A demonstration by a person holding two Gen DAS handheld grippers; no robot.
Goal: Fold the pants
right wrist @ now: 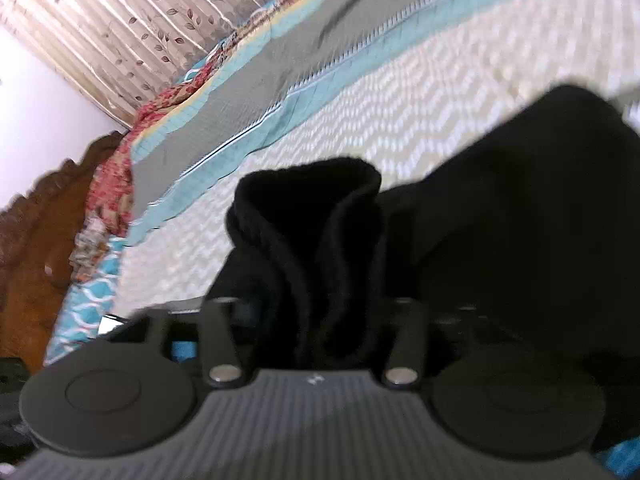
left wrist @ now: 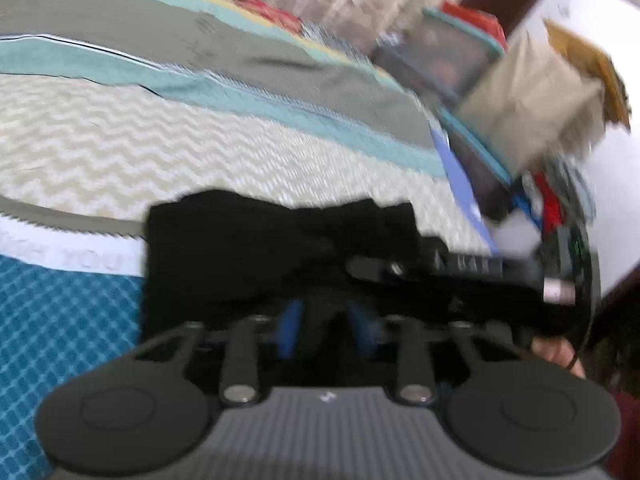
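Observation:
The black pants [left wrist: 248,248] hang bunched in front of my left gripper [left wrist: 326,320], whose blue fingers [left wrist: 290,328] are closed on the cloth above the bed. In the right wrist view the pants [right wrist: 500,208] fill the lower right, with a ribbed hem or waistband [right wrist: 316,216] folded up between the fingers. My right gripper [right wrist: 316,320] is shut on this cloth. The other gripper's black body [left wrist: 480,276] shows in the left wrist view just right of the pants, held by a hand [left wrist: 560,354]. Both views are motion-blurred.
The bed carries a cream zigzag cover [left wrist: 160,148], teal and grey bands [left wrist: 240,56] and a blue patterned spread [left wrist: 60,340]. A cluttered shelf with boxes [left wrist: 520,100] stands at the right. A wooden headboard [right wrist: 36,240] and a curtain [right wrist: 120,20] lie at the left.

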